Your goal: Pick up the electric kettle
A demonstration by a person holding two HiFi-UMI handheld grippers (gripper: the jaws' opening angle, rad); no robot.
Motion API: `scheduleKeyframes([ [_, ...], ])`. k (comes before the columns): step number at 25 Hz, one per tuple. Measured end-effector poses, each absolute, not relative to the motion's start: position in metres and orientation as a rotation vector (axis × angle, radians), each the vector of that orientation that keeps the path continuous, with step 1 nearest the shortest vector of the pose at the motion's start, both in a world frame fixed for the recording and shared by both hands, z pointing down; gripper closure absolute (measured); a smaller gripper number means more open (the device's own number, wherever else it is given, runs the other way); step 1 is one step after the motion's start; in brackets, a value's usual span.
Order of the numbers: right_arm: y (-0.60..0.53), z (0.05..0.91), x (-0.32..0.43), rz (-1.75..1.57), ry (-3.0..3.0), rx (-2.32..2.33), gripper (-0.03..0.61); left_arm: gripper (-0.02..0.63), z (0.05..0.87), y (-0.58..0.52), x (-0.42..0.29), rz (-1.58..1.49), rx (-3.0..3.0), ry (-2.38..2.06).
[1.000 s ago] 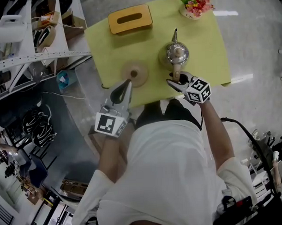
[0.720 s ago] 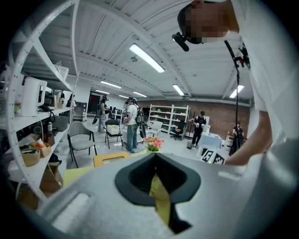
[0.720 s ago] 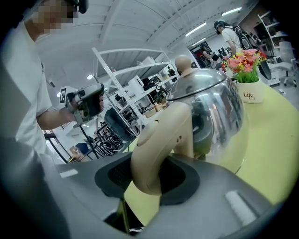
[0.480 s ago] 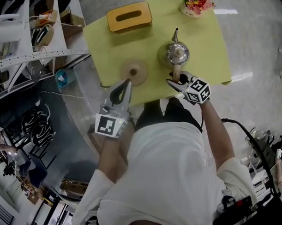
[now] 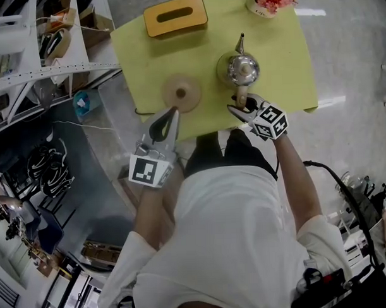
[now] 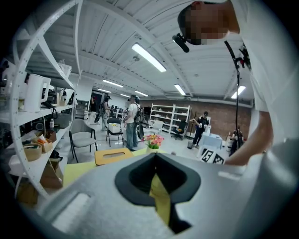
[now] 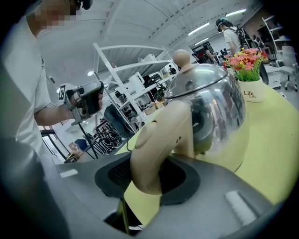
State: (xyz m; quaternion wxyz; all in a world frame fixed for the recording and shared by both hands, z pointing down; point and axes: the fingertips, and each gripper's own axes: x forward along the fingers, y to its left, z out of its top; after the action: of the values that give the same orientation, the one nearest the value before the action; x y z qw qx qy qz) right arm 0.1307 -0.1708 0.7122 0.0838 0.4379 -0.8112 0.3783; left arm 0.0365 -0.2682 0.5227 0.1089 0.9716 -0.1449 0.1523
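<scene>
Nearest you, your left gripper [image 5: 174, 112] hangs at the table edge, down and left of the electric kettle [image 5: 241, 69], its jaws drawn together on nothing. Your right gripper [image 5: 242, 108] sits just on your side of the kettle, its jaws clamped on the cream handle [image 7: 159, 149]. The kettle itself appears to rest on the yellow table [image 5: 284, 58]. So the reach and the grip look done, and the lift is what remains. Left of the kettle lies a round tan base [image 5: 181, 94]. Beyond the kettle stand a wooden tissue box [image 5: 175, 15] to the far left and a pot of flowers [image 5: 271, 0] to the far right. The right gripper view alone shows the handle seated between the dark pads, which the head view hides under the marker cube. The head view alone gives the layout of the table. The left gripper view shows no kettle at all, only a strip of yellow past its closed jaws.
</scene>
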Motion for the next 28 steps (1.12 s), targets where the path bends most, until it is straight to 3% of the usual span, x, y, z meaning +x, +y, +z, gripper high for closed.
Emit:
scheduleKeyframes([
  [28,-0.138,0.698,0.147,1.093,-2.375,1.361,0.387,0.609,0.507,-0.235,0.023,0.404,2.887,-0.486],
])
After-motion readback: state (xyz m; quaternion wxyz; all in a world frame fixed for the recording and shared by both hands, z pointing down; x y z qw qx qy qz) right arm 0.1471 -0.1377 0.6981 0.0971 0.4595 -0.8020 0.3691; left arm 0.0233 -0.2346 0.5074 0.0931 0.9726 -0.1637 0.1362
